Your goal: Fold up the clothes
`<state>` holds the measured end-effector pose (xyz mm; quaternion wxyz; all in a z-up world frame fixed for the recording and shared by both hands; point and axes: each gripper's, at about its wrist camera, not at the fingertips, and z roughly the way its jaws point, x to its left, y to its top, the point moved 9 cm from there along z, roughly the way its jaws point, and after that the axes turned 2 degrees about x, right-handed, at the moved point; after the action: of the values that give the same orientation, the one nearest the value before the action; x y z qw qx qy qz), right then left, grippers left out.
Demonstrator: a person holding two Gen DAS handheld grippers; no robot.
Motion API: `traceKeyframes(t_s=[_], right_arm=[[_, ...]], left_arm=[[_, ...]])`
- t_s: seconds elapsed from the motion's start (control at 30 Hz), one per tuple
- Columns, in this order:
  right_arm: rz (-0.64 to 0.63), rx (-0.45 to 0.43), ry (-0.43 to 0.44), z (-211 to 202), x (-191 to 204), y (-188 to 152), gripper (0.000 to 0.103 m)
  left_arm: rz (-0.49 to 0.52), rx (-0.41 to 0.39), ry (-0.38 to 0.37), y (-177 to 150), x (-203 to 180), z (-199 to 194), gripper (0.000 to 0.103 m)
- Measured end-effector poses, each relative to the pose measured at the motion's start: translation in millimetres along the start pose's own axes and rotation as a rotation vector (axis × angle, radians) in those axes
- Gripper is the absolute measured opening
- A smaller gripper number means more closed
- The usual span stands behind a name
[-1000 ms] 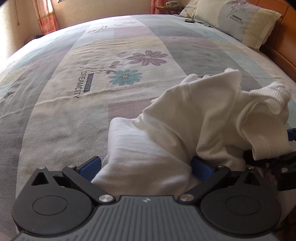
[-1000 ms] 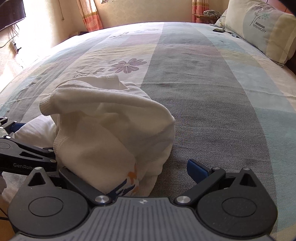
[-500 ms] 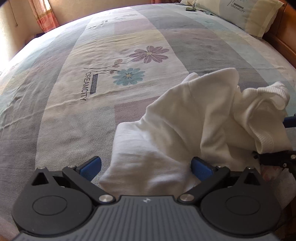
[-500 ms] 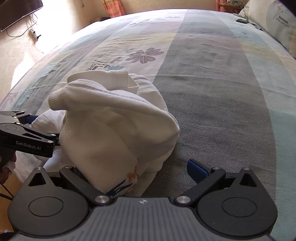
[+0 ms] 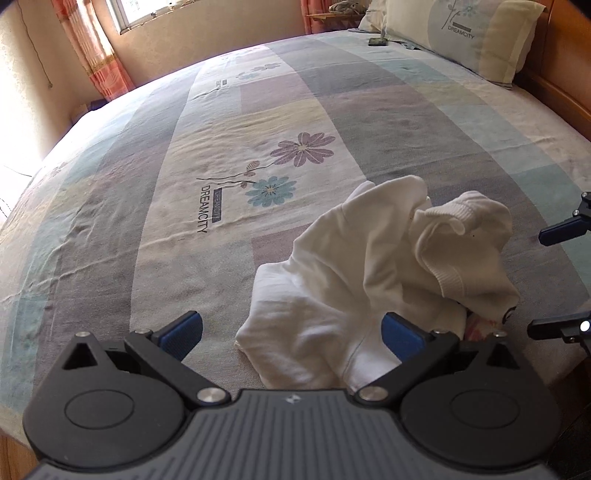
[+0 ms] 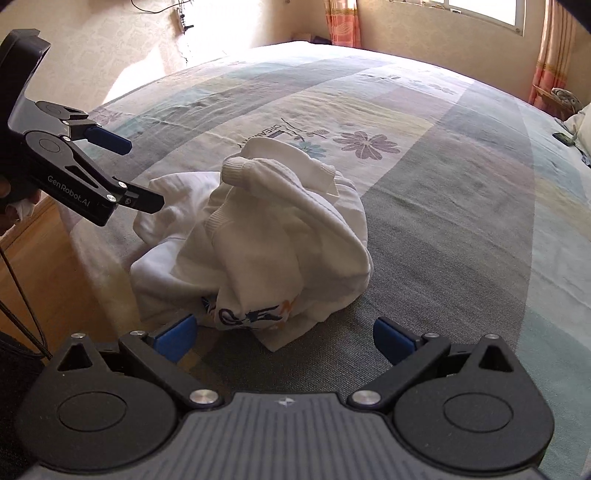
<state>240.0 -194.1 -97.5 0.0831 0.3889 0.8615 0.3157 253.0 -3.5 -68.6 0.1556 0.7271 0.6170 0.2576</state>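
A crumpled white sweatshirt (image 5: 369, 266) with ribbed cuffs lies in a heap near the front edge of the bed. Its printed blue and orange lettering (image 6: 255, 314) faces the right wrist view. My left gripper (image 5: 291, 332) is open, and the heap's near edge lies between its blue pads without being pinched. My right gripper (image 6: 284, 336) is open just short of the sweatshirt (image 6: 277, 229), holding nothing. Each gripper shows in the other's view: the right one (image 5: 554, 280) at the far right, the left one (image 6: 136, 171) raised at the left of the heap.
The patchwork bedsheet (image 5: 184, 184) with flower prints stretches far beyond the heap. A pillow (image 5: 461, 33) and a small dark object (image 5: 377, 41) lie at the head by the wooden headboard (image 5: 565, 66). Wooden floor (image 6: 37, 266) shows past the bed's near edge.
Both grippers have drawn back and up from the sweatshirt, so more of the bed shows. The right gripper's view has swung left. The heap stays on the bed.
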Motion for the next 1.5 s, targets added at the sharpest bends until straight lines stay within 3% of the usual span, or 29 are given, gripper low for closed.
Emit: traceKeyframes(t_s=[0.23,0.4,0.6,0.67,0.73,0.8,1.1,1.27,1.5], right_arm=[[0.055,-0.029,0.024,-15,0,15,0.101],[-0.026,-0.035,-0.086,-17,0,36,0.081],[-0.134,-0.005,-0.283,-9,1,60,0.074],[-0.161,0.041,-0.311,2,3,63,0.063],[-0.18,0.109,-0.359,17,2,64,0.041],[-0.18,0.143,-0.371,26,2,65,0.034],[-0.195,0.215,-0.368,51,5,68,0.035],[-0.216,0.193,-0.322,60,7,63,0.038],[-0.306,0.106,-0.17,73,0,55,0.054]], left_arm=[[0.061,-0.039,-0.073,-10,-2,2,0.102],[0.185,-0.126,-0.161,9,7,8,0.102],[0.331,-0.178,-0.296,26,12,29,0.102],[0.364,-0.174,-0.341,23,14,35,0.102],[0.386,-0.171,-0.373,19,18,39,0.102],[0.4,-0.17,-0.404,16,22,40,0.102],[0.43,-0.155,-0.472,23,25,48,0.102],[0.433,-0.165,-0.424,30,6,47,0.102],[0.354,-0.137,-0.288,30,-6,36,0.102]])
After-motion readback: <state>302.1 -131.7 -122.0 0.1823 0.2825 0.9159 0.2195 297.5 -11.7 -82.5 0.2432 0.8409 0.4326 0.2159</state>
